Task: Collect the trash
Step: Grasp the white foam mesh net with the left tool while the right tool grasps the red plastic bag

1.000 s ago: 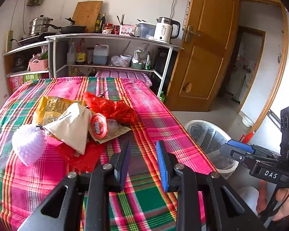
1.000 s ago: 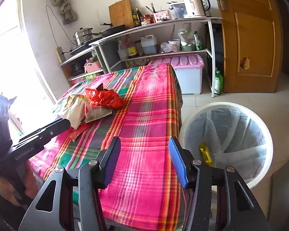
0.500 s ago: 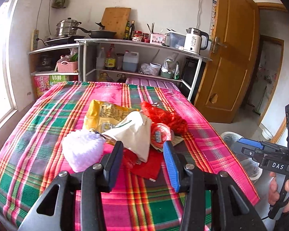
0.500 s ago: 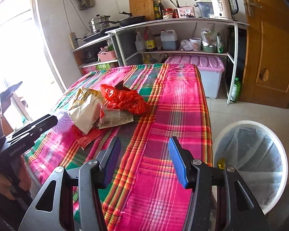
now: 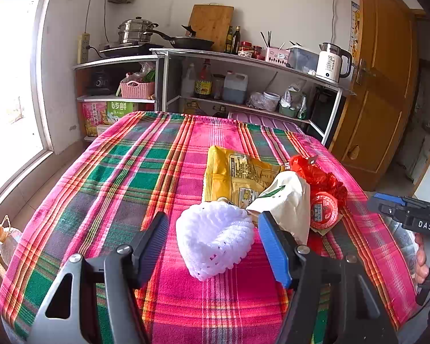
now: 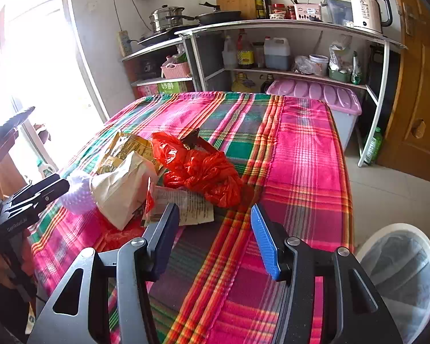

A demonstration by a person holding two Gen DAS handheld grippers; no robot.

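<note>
The plaid table (image 5: 106,189) carries the trash pile at its centre. The lined bin (image 6: 401,272) stands at four o'clock of the right gripper (image 6: 215,238), jaws wide, empty. The left gripper (image 5: 213,246) has swung in, jaws wide, now framing the white foam net (image 5: 213,238), likely next.

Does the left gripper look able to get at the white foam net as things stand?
Probably yes. The left gripper is open, its tongs either side of the white foam net, with nothing between them; the paper bag lies just beside it.
</note>
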